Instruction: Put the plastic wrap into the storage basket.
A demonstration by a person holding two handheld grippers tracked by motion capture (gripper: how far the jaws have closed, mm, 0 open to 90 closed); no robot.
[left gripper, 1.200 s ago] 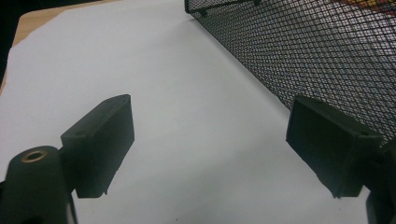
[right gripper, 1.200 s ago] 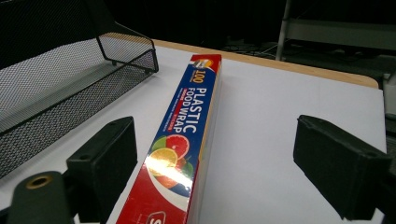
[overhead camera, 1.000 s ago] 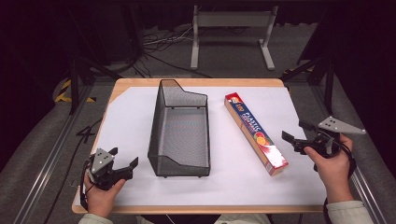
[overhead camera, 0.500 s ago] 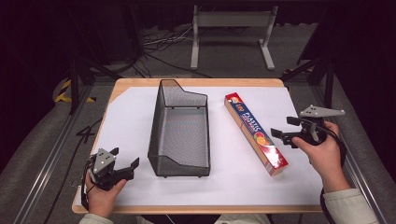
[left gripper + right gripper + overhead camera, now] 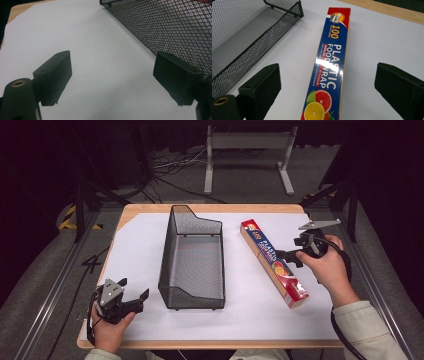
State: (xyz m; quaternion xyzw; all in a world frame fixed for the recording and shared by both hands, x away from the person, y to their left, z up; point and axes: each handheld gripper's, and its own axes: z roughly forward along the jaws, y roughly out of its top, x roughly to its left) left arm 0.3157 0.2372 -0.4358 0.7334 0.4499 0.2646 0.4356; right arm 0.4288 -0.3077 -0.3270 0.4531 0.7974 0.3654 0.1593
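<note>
Two grippers spread wide, box waiting between one pair of jaws

The right gripper (image 5: 290, 256) is hovering over the plastic wrap box (image 5: 329, 72), its jaws gaping on either side without touching it. The box is lying flat on the white sheet (image 5: 140, 250), beside the wire basket (image 5: 192, 257), which is sitting empty. The left gripper (image 5: 131, 296) is resting near the basket's corner, jaws parted, gripping nothing.

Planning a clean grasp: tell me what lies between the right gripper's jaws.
In the right gripper view, the plastic food wrap box lies between the open jaws, untouched.
</note>
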